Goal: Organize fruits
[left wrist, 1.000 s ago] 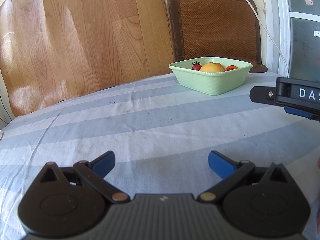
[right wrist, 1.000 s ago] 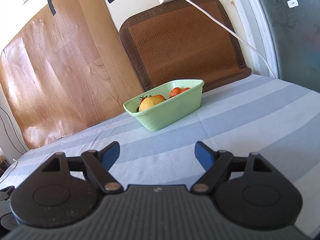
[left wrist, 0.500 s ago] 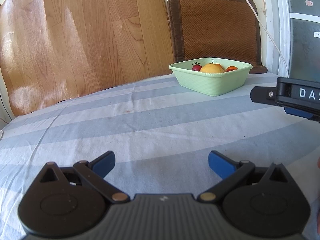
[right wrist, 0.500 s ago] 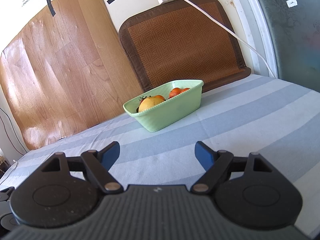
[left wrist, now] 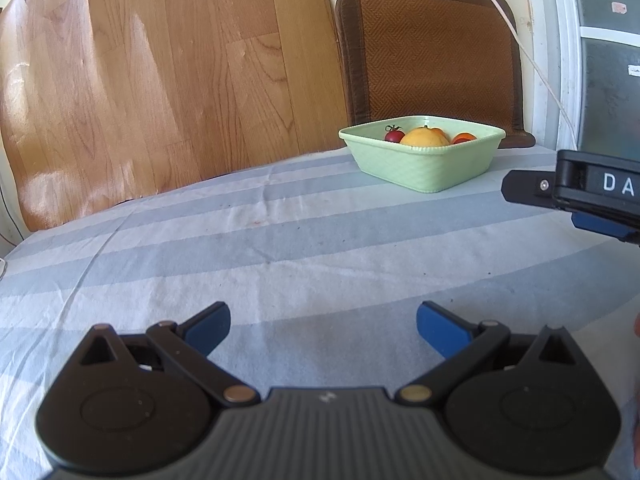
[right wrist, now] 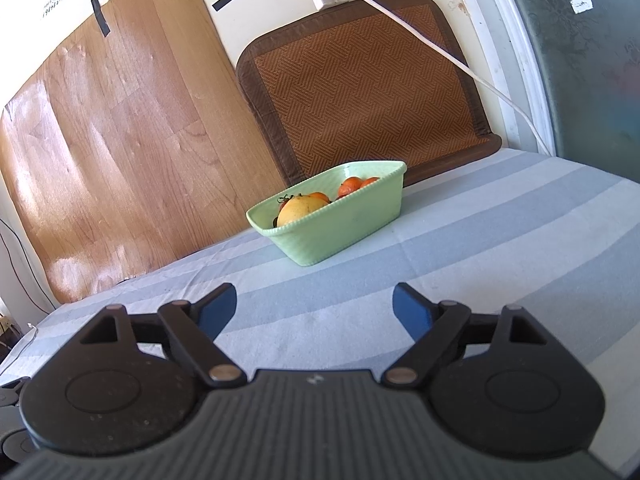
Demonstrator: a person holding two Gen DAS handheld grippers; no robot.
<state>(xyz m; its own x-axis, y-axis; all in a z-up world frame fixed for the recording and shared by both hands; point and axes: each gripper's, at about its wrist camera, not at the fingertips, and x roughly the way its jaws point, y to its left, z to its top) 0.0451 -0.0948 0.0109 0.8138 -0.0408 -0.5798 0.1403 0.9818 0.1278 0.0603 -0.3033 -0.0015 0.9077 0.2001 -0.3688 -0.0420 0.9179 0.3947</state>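
Striped grey-and-white cloth (left wrist: 280, 248) covers the desk from edge to edge, and behind it a sheet of wood-grain panelling (left wrist: 160, 72) leans against the pale wall beside a brown woven mat (right wrist: 360, 92). A white cable (right wrist: 440, 52) hangs from a plug at the top of the right wrist view and crosses the mat toward the window frame at right.

In the left wrist view the pale green basket (left wrist: 424, 168) sits right of centre in the upper half of the frame, well apart from both tools. Inside it lie a large yellow-orange fruit (left wrist: 424, 138), a small red tomato (left wrist: 394, 135) at its left and an orange piece (left wrist: 464, 138) at its right. The right wrist view shows the same basket (right wrist: 340, 228) just above the middle of the frame.

The left tool (left wrist: 323, 330) fills the bottom of its frame, blue fingertips (left wrist: 212, 328) spread wide, with nothing between them but cloth. The right tool (right wrist: 314, 308) is likewise wide apart and empty; its jaws have just been opening a little further. Its black side also pokes in at the right edge of the left wrist view (left wrist: 576, 196), above the cloth and near the basket, not touching it.
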